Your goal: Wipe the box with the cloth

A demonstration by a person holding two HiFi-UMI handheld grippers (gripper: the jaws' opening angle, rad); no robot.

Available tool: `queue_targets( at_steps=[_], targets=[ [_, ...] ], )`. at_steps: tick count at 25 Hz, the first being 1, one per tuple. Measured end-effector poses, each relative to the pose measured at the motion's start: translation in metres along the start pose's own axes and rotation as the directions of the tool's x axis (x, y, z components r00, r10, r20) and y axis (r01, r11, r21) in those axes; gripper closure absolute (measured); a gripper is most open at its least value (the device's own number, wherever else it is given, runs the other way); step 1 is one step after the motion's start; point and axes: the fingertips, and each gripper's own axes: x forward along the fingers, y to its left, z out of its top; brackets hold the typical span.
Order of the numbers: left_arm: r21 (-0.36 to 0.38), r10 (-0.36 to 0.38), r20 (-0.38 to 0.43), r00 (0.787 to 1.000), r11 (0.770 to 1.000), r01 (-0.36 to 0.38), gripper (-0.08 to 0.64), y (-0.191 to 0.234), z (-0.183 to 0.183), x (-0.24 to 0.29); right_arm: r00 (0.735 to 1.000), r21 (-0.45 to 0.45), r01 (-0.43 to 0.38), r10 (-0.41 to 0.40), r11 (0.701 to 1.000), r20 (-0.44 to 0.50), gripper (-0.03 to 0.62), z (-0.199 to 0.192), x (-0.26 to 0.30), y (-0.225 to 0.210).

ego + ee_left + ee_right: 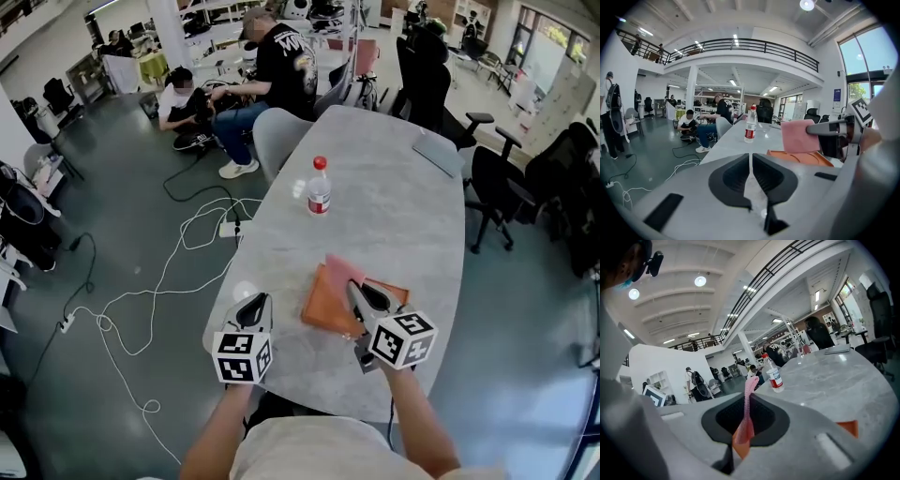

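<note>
A flat orange box (pixel 323 309) lies on the near part of the grey marble table (pixel 394 197). My right gripper (pixel 357 292) is over the box, shut on a pink cloth (pixel 341 270) that sticks up beyond its tips. In the right gripper view the cloth (pixel 750 383) stands pinched between the jaws of the right gripper (pixel 746 401), with a box corner (pixel 847 428) at the right. My left gripper (pixel 255 303) sits left of the box, apart from it. The left gripper (pixel 751 161) is shut on nothing. From there the cloth (pixel 799 136) hangs above the box (pixel 801 158).
A water bottle with a red cap (pixel 319 187) stands mid-table, beyond the box. A grey laptop (pixel 437 152) lies at the far right edge. Chairs (pixel 279 136) ring the table. White cables (pixel 178 272) trail on the floor to the left. Two people (pixel 253 84) are at the far end.
</note>
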Motion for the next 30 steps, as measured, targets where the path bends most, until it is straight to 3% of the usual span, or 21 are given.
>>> queue_targets(
  at_steps=[8,15,22,30],
  targets=[
    [0.031,-0.110,-0.030,0.993,0.993,0.111,0.534,0.023,0.003,0.024,0.999,0.166,0.037,-0.041,0.985,0.023,0.577,-0.006,0.029,0.002],
    [0.058,-0.200,-0.053,0.978,0.978,0.203,0.534,0.034,0.006,0.039,0.991,0.356,0.112,-0.131,0.928,0.032,0.577,-0.024,0.040,-0.013],
    [0.086,-0.274,-0.082,0.958,0.956,0.281,0.534,0.033,0.006,0.047,0.949,0.232,0.316,-0.308,0.920,-0.073,0.577,-0.042,0.039,-0.034],
    [0.106,-0.295,-0.092,0.951,0.947,0.304,0.534,0.017,0.006,0.050,0.932,0.118,0.355,-0.342,0.927,-0.122,0.577,-0.050,0.037,-0.042]
  ],
)
